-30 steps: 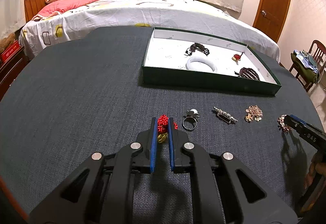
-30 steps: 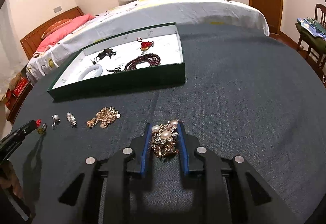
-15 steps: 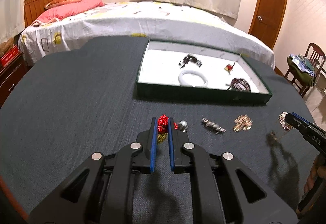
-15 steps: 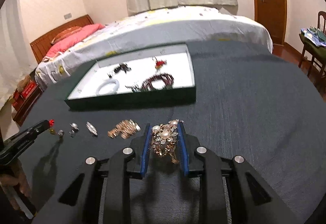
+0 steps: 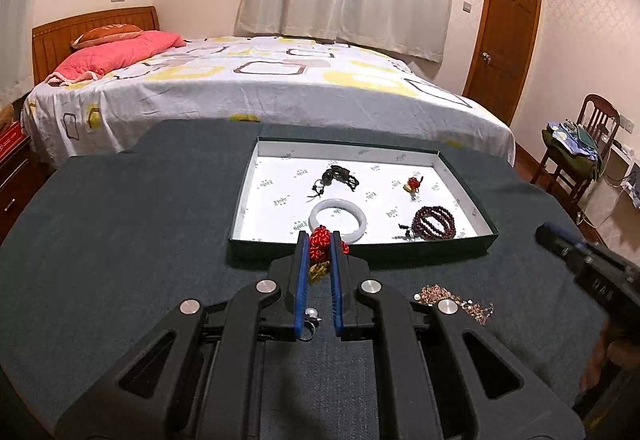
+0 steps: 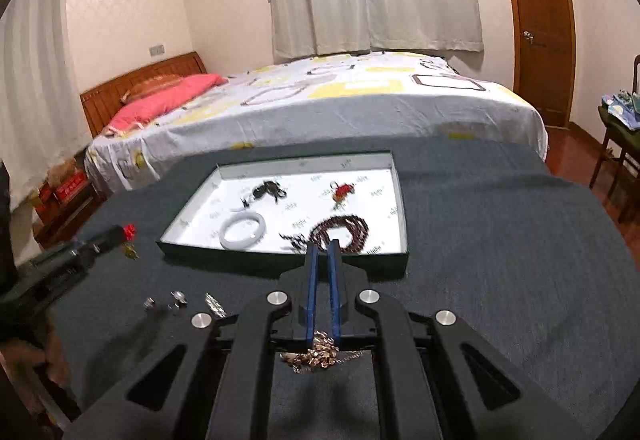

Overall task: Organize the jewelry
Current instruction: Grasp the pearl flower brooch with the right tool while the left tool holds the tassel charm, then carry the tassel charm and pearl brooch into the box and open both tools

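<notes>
Red knot charm (image 5: 319,240) sits pinched in the left claw (image 5: 319,245), raised before the green tray (image 5: 360,251). Only the right wrist view shows the right claw (image 6: 322,249) — nearly pressed together, nothing visibly between its tips — above a gold brooch (image 6: 316,354) on the bench (image 6: 500,240).

The right gripper (image 6: 324,252) is nearly closed, nothing seen between its blue fingers (image 6: 312,292). A gold sparkly brooch (image 6: 316,354) shows below. The green flat box (image 6: 280,260) sits ahead on the dark counter (image 6: 500,240).
</notes>
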`<state>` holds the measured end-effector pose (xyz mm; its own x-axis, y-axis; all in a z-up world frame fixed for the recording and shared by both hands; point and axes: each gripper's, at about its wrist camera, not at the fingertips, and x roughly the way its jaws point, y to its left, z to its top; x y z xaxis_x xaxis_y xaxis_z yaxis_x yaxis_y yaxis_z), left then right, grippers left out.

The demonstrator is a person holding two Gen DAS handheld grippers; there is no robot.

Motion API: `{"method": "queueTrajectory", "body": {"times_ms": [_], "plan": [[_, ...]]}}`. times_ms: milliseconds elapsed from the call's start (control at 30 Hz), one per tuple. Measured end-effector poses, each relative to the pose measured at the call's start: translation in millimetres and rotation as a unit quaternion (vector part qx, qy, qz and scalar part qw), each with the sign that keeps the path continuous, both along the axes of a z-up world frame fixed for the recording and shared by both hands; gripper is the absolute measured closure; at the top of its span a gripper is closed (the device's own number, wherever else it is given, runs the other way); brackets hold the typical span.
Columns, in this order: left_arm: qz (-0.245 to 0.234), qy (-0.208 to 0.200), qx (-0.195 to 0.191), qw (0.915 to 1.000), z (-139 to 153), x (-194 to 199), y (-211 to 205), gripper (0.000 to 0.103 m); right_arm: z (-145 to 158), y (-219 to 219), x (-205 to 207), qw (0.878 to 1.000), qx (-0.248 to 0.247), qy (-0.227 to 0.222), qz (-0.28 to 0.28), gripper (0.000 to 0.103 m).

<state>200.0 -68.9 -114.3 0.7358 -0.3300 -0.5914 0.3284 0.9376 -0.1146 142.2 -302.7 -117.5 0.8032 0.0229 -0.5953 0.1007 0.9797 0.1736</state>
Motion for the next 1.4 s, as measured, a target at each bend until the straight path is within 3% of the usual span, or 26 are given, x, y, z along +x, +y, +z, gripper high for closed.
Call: {"method": "queueTrajectory", "body": {"times_ms": [133, 167, 200, 267, 567, 667, 700, 800, 1133, 1400], "plan": [[0.001, 0.012, 0.004, 0.9999, -10.3, -0.3, 0.1, 0.093, -28.6, 3.9, 7.6, 0.998, 0.016, 0.053, 0.008, 0.094], [0.002, 0.014, 0.005, 0.9999, -12.4, -0.2, 0.8, 0.093, -37.0, 6.7, 11.0, 0.997, 0.016, 0.069, 0.013, 0.087], [0.003, 0.016, 0.005, 0.9999, -13.6, -0.3, 2.1, 0.093, -41.0, 8.5, 11.2, 0.997, 0.015, 0.074, 0.013, 0.064], [0.006, 0.019, 0.006, 0.9998, -16.1, 0.3, 5.5, 0.093, -49.8, 14.4, 12.1, 0.997, 0.010, 0.082, 0.011, 0.034], [0.013, 0.026, 0.005, 0.9996, -20.1, 1.0, 11.6, 0.093, -76.6, 28.1, 24.5, 0.990, -0.008, 0.135, 0.032, 0.034], [0.012, 0.027, 0.006, 0.9995, -22.1, 0.6, 11.7, 0.093, -77.3, 31.3, 20.9, 0.990, -0.024, 0.132, 0.036, 0.035], [0.012, 0.028, 0.006, 0.9995, -22.7, 0.6, 11.9, 0.093, -76.8, 30.9, 19.2, 0.991, -0.027, 0.129, 0.034, 0.047], [0.010, 0.029, 0.006, 0.9995, -23.9, -0.1, 11.6, 0.093, -76.2, 27.4, 16.3, 0.991, -0.015, 0.124, 0.037, 0.060], [0.009, 0.027, 0.007, 0.9996, -23.1, -0.9, 9.7, 0.093, -64.7, 21.1, 3.7, 0.995, -0.003, 0.093, 0.025, 0.061], [0.002, 0.011, 0.000, 0.9999, -8.8, -1.4, 4.1, 0.093, -25.4, 16.2, -1.2, 0.999, -0.003, 0.038, 0.022, 0.061]]}}
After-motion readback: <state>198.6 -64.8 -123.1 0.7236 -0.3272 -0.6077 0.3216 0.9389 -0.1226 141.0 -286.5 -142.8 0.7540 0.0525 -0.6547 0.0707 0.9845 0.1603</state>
